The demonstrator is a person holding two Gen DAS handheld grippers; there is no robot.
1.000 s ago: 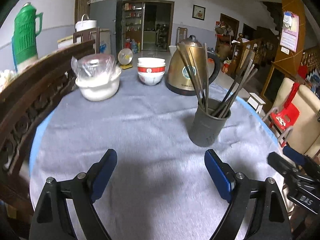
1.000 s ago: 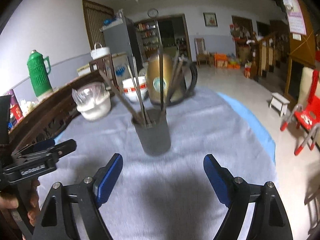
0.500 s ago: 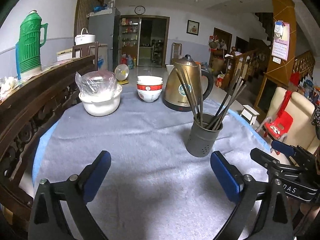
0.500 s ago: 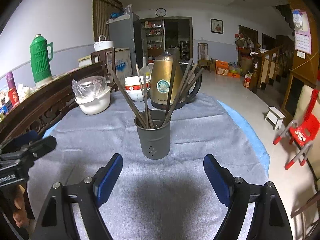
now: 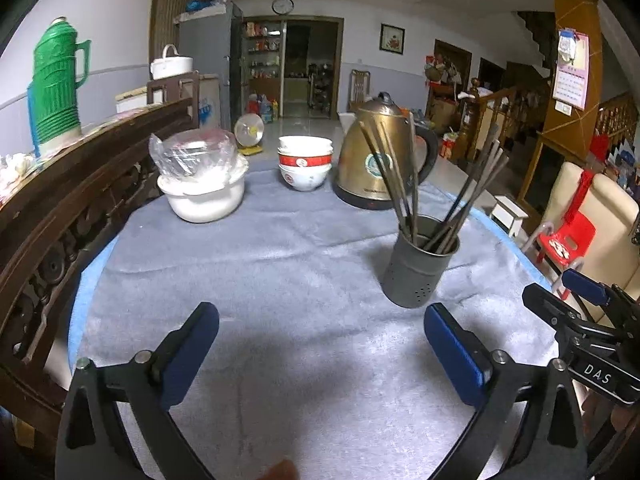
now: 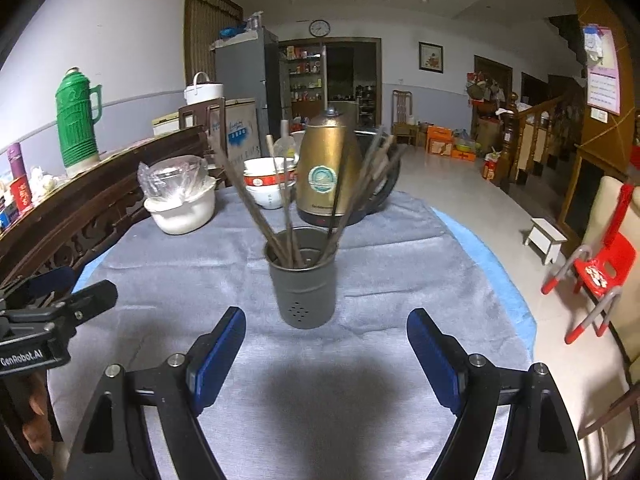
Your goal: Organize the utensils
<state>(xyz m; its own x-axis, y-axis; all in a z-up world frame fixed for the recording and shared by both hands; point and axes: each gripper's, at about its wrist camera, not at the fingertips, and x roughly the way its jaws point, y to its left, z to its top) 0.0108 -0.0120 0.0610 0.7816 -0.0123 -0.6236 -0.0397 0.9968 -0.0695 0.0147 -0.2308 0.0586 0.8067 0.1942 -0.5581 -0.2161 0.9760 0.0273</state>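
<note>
A dark grey metal utensil holder [image 5: 418, 266] stands upright on the grey cloth, with several chopsticks [image 5: 396, 176] fanned out of it. It also shows in the right wrist view [image 6: 305, 280], centred just beyond my right gripper [image 6: 326, 344], which is open and empty. My left gripper [image 5: 320, 340] is open and empty, with the holder ahead and to its right. The right gripper shows at the right edge of the left wrist view [image 5: 580, 320]; the left gripper shows at the left edge of the right wrist view [image 6: 60, 308].
On the round table's grey cloth [image 5: 280, 264] stand a gold kettle [image 5: 380, 160], stacked red-and-white bowls [image 5: 306, 162] and a white bowl with a plastic bag [image 5: 200, 188]. A carved wooden bench back [image 5: 60, 208] runs along the left. A red chair [image 6: 600, 264] stands right.
Both grippers have pulled back and tilted up from the holder, so it sits farther away and more of the room shows. Both stay open and empty.
</note>
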